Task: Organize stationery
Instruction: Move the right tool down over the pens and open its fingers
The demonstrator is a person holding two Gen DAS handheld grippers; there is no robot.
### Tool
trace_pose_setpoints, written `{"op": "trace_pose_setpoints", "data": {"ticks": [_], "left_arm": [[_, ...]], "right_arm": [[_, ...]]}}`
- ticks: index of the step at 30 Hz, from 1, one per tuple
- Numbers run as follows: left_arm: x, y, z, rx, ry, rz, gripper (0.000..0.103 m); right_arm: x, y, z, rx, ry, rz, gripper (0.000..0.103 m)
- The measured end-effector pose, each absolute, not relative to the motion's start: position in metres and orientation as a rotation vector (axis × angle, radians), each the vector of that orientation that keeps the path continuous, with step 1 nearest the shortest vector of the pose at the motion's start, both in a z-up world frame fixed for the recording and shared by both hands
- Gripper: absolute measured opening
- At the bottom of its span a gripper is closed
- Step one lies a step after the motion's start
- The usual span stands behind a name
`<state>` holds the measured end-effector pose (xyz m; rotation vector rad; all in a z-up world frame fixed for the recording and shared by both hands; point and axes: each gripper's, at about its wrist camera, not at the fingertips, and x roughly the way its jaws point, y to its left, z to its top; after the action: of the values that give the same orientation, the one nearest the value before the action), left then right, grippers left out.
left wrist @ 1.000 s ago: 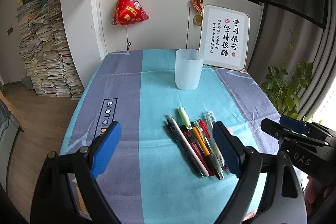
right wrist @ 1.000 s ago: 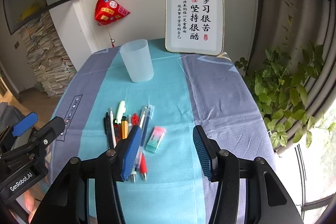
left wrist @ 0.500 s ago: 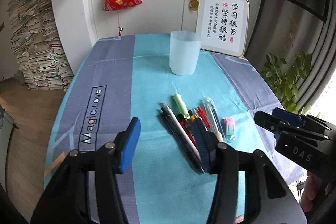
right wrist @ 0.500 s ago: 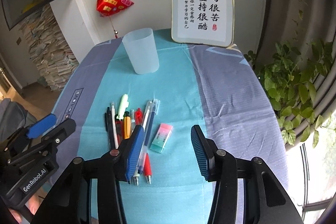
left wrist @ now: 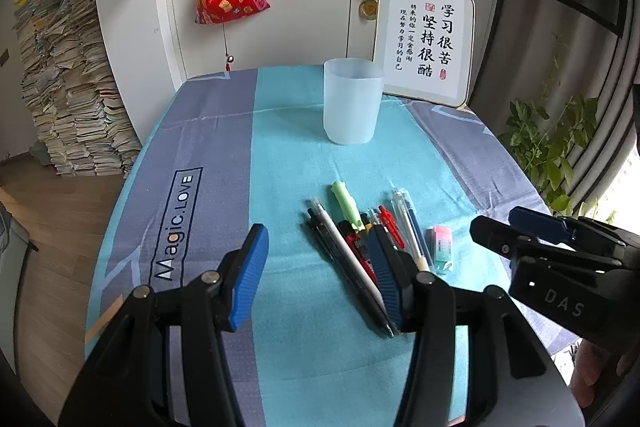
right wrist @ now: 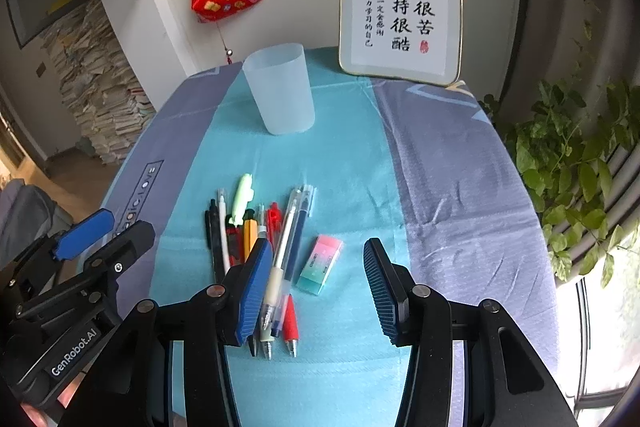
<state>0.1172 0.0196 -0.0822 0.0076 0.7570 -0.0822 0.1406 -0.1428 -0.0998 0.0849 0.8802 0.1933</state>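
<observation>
Left claw (left wrist: 320,273) narrower; pens (right wrist: 260,247) tips nearward.

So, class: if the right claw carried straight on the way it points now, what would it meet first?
Probably the pink-and-teal eraser, lying between the open right claw fingers' line on the tablecloth; depth is uncertain.

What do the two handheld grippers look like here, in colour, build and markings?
Both are matte black plastic frames with silver pivot screws and ribbed blue finger pads. The left gripper carries white "GenRobot.AI" lettering on its side; the right gripper shows "DAS". No cables or sleeves are visible.
</observation>
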Motion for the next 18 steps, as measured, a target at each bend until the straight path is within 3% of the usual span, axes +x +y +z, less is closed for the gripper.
{"op": "trace_pose_setpoints", "data": {"ticks": [18], "left_arm": [[0.140,0.022,-0.121,0.022,0.853,-0.083,0.049]], "right_arm": [[0.171,-0.139,-0.129,0.089,0.958,0.179,0.049]]}}
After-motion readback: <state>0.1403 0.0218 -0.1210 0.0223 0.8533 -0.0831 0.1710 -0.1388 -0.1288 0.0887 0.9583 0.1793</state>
